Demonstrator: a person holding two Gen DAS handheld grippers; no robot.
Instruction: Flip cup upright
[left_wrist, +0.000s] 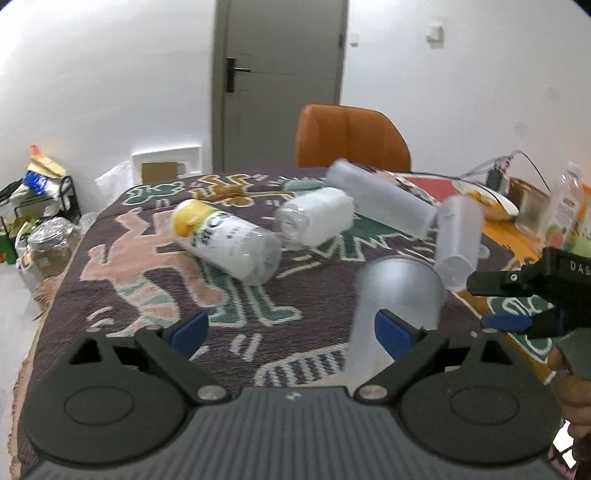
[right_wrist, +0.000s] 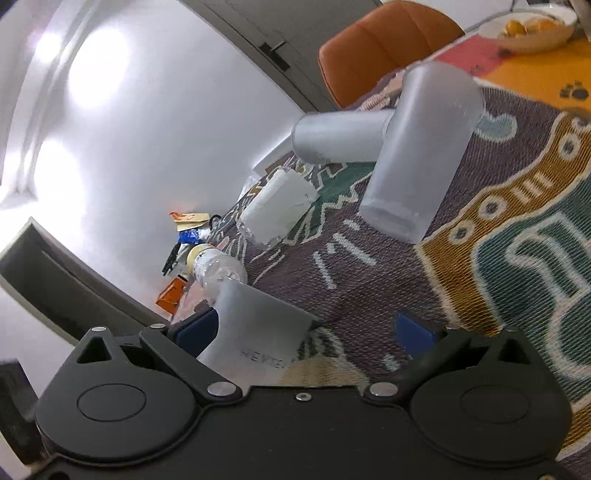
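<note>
Clearly both pairs of jaws stand open and hold nothing. The left gripper (left_wrist: 291, 330) has its blue pads wide apart, and a grey cup (left_wrist: 397, 295) stands just in front of its right pad, with the closed end up, so it is upside down on the patterned cloth (left_wrist: 147, 266) of the tabletop. In the right wrist view the right gripper (right_wrist: 306, 328) is tilted strongly, and the same cup (right_wrist: 258, 325) sits against its left pad, not between the two.

The first danger, I think, is a bad grip: if the jaws close now, only one pad meets the cup, and it can slide away or fall over. The cup looks light and smooth, so it may also slip during the turn.

Further out lie two other cups (left_wrist: 380, 197) (left_wrist: 460, 240) and two bottles (left_wrist: 229, 242) (left_wrist: 316, 218), all on their sides. They can roll, so a wide swing may knock them towards the fruit bowl (right_wrist: 535, 29) or the chair (left_wrist: 351, 136).
</note>
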